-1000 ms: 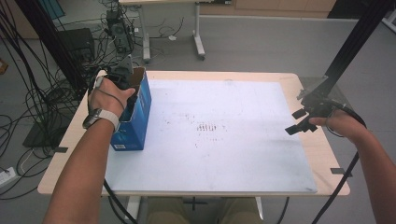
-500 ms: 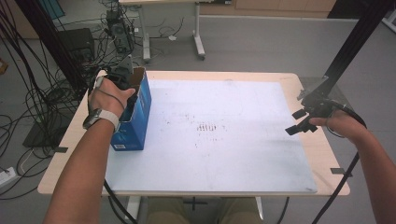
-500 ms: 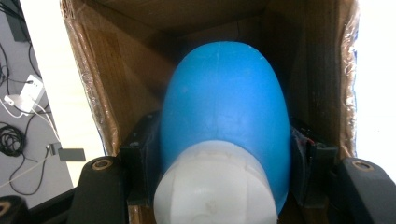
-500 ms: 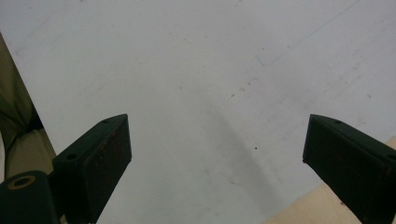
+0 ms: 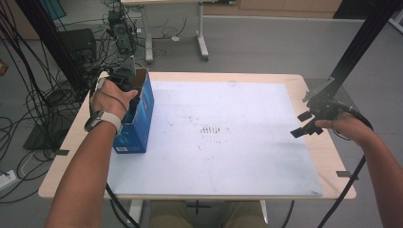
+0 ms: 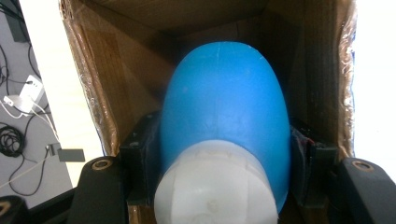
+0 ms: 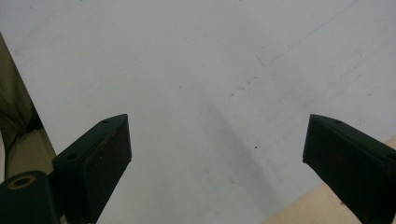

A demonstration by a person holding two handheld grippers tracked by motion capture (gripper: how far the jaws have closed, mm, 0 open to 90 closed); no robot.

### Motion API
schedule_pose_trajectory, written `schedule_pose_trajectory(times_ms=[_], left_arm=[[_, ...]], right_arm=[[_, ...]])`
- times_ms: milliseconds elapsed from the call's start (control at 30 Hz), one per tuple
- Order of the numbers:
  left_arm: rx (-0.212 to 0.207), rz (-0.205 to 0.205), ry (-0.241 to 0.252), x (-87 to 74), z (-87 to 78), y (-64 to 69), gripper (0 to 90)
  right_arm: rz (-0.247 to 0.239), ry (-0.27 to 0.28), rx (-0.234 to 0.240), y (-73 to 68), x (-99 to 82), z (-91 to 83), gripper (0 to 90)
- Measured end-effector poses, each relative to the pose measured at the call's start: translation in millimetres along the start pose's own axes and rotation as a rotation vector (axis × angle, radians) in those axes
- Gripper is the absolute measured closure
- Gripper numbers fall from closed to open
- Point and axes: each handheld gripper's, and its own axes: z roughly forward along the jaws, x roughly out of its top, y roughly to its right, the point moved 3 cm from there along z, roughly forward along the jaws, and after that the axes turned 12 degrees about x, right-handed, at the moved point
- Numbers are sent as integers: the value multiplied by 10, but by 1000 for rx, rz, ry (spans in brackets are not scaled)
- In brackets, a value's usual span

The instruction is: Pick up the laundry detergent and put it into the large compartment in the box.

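- The left claw (image 6: 219, 186) is clamped on a blue bottle (image 6: 224, 121) with a white cap end (image 6: 215, 186); its two black jaws press the bottle's sides, one on each flank.
- The bottle sits down inside an open cardboard box (image 6: 98, 93), brown inside and blue outside. In the high view that box (image 5: 138, 123) stands at the left side of the counter (image 5: 228, 180), just in from its left edge.
- My reading is that this is the placing or lifting step at the box: the bottle is within its walls and gripped. Whether it is going in or coming out I cannot tell.
- If it is being set down, the next move calls for a straight lowering, then easing the jaws apart without catching the cardboard flaps. If it is being drawn out, a straight pull clear of the walls is needed.
- The left hand (image 5: 111, 97) is at the box mouth, forearm reaching in from the bottom left, claw pointing down into the opening.
- The right claw (image 7: 215, 154) is wide open with nothing between its jaws, above bare white surface.
- In the high view the right hand (image 5: 344, 126) hovers near the counter's right edge, well apart from the box.
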Motion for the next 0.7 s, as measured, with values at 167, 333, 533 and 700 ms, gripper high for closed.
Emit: schedule_pose_trajectory(times_ms=[167,333,533,700], left_arm=[[-2,-1,0,3,1,-2,379],[-4,-3,2,4,5,-5,378],[-5,-2,3,4,4,-5,378],[-6,-2,4,4,4,-4,378]], right_arm=[[6,-1,1,-2,-6,2,76],[4,0,2,4,-7,10,76],[1,-2,1,5,3,12,76],[0,-5,2,5,6,13,76]])
